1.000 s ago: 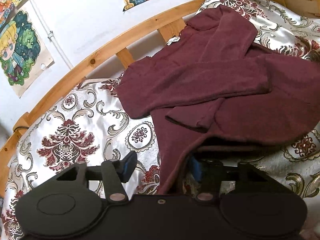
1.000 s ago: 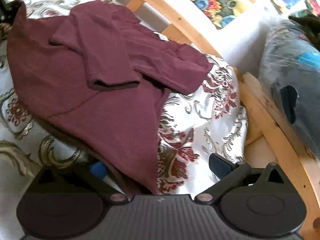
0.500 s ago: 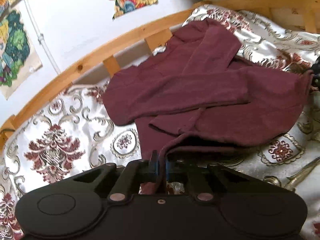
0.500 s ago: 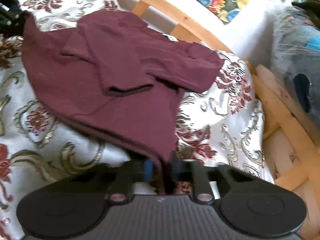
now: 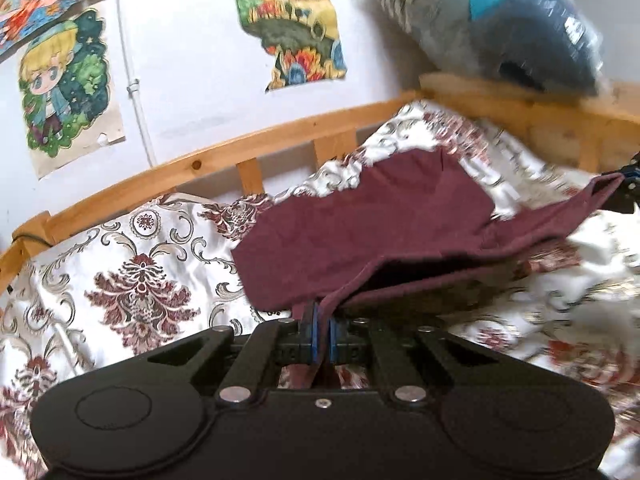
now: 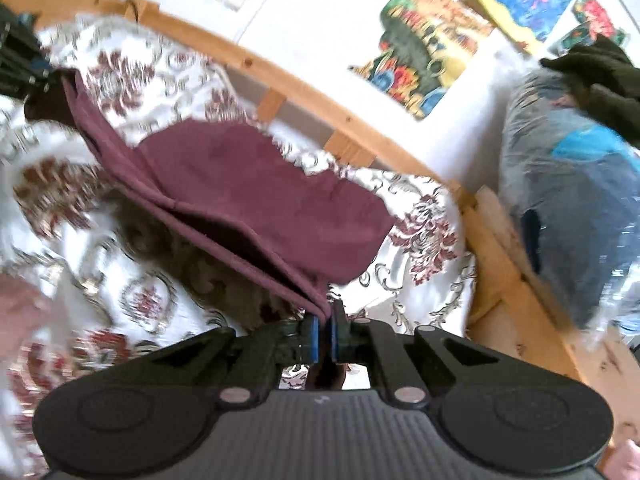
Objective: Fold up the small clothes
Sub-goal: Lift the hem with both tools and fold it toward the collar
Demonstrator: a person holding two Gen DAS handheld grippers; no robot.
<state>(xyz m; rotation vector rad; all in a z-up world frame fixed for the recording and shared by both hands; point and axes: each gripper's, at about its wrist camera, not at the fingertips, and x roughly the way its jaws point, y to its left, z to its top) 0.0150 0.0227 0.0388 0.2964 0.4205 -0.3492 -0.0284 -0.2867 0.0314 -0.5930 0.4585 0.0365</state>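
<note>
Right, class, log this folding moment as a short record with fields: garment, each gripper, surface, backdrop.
garment: maroon shirt, near hem lifted, far part lying on the bed
left gripper: shut on the shirt's hem corner
right gripper: shut on the other hem corner
surface: floral bedspread
backdrop: wooden bed rail, cartoon posters on the wall

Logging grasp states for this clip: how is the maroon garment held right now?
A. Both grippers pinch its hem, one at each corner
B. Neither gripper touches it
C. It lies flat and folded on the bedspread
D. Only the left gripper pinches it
A: the left gripper and the right gripper are each shut on a corner of the maroon garment, whose hem is lifted off the patterned bedspread between them.
</note>
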